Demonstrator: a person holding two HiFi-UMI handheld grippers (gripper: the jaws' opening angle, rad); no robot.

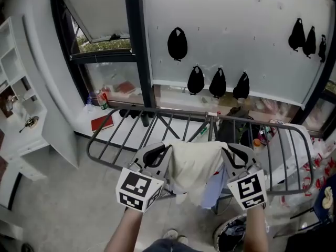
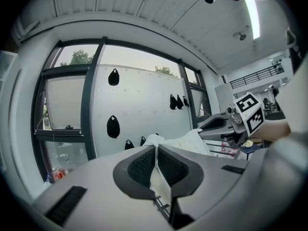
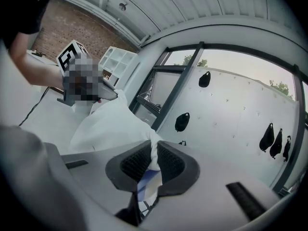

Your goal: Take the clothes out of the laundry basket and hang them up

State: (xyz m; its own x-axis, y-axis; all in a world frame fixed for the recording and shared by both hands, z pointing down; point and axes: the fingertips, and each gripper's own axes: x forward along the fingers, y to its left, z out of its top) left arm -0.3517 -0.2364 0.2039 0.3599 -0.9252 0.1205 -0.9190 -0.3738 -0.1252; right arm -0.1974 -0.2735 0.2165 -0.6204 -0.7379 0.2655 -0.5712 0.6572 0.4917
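A cream-white garment (image 1: 194,167) with a pale blue inner part hangs stretched between my two grippers, above the near rail of a grey metal drying rack (image 1: 136,125). My left gripper (image 1: 157,154) is shut on the garment's left edge (image 2: 156,170). My right gripper (image 1: 231,156) is shut on its right edge (image 3: 153,153), with blue cloth showing below the pads. In the left gripper view the white cloth (image 2: 183,141) runs off toward the right gripper (image 2: 226,124). The rim of a dark laundry basket (image 1: 231,235) shows at the bottom, beside my right forearm.
Behind the rack stands a white panel (image 1: 236,30) with several black bag-like things hung on it, and a dark window frame (image 1: 134,46). A white shelf unit (image 1: 21,119) stands at the left. Clutter and bags (image 1: 320,167) lie at the right.
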